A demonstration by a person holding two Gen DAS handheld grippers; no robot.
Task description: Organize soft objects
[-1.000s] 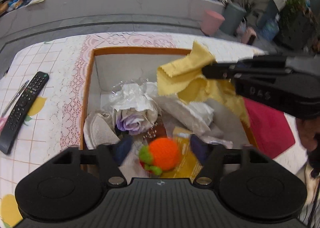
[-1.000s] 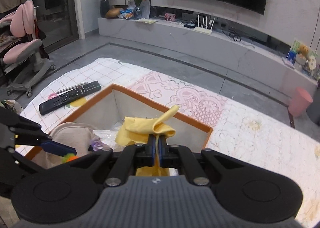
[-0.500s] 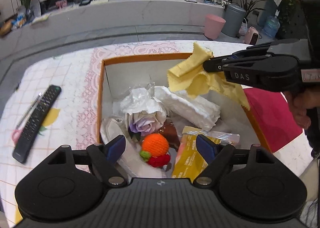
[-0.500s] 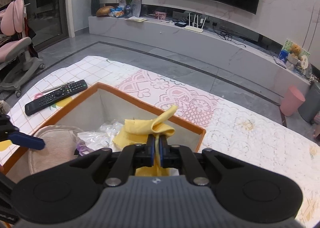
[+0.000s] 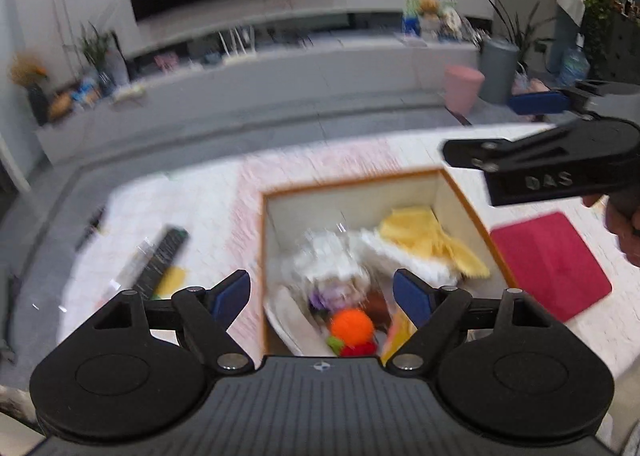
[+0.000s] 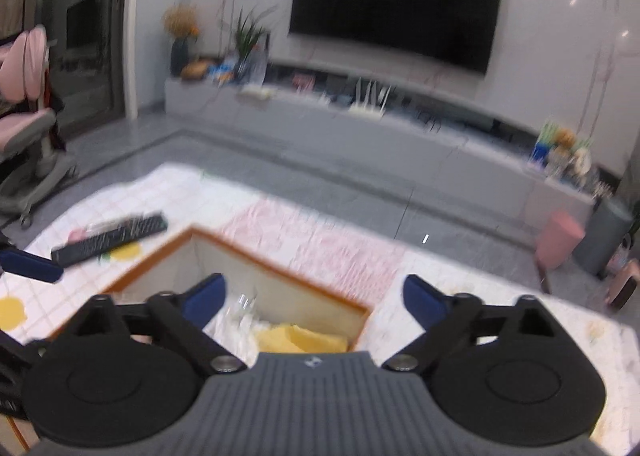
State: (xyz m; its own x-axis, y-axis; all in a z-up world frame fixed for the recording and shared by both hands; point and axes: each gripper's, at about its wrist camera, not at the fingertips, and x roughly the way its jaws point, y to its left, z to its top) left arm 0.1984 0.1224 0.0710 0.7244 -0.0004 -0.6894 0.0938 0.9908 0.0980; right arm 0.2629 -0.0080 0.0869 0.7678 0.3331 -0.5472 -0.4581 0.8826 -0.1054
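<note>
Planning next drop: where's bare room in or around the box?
Free: the box's far-left corner behind the flower bundle, and the tablecloth between remote and box. Crowded: near end, orange ball; right side, yellow cloth.

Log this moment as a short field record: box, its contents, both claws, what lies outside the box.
box: orange-rimmed box on the table
contents: yellow cloth, white towel, wrapped flower, orange ball
left claw: open, empty
right claw: just opened, empty, cloth lying below
outside: remote, red mat
</note>
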